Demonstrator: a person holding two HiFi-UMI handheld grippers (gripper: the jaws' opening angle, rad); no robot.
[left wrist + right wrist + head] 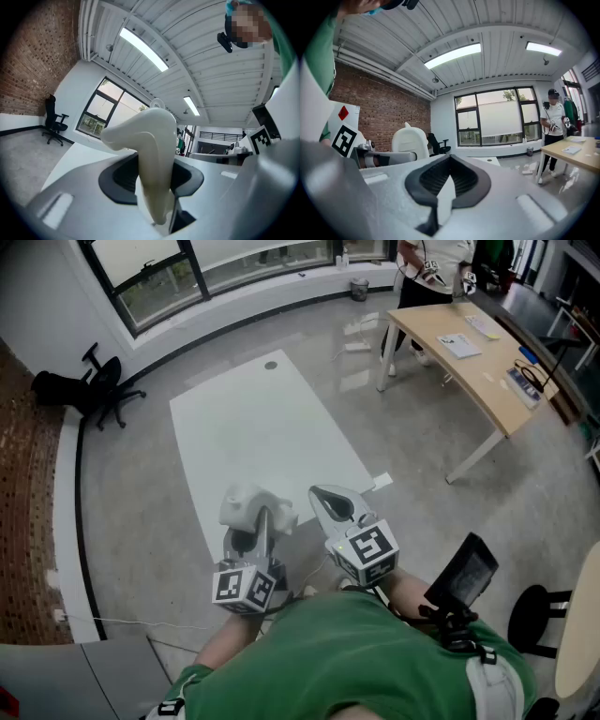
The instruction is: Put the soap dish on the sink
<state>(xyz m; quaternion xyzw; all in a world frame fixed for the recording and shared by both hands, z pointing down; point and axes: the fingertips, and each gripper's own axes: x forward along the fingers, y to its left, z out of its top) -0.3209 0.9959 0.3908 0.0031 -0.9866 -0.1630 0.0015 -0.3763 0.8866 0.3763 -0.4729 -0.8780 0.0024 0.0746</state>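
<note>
left tool (155,180): clamped on the cream-white curved plastic soap dish (149,150), held level close to the body, probably for carrying.
right tool (446,183): jaws together, empty, parked beside the left so it is out of the way.
long white table (258,423): just ahead, bare.
sink: not in view; the dish is not placed yet.
pale wooden table (469,367): far right, with a person (427,273) standing by it.

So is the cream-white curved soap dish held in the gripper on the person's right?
No, the cream-white curved soap dish is clamped in the left gripper, while the right gripper has nothing between its jaws.
</note>
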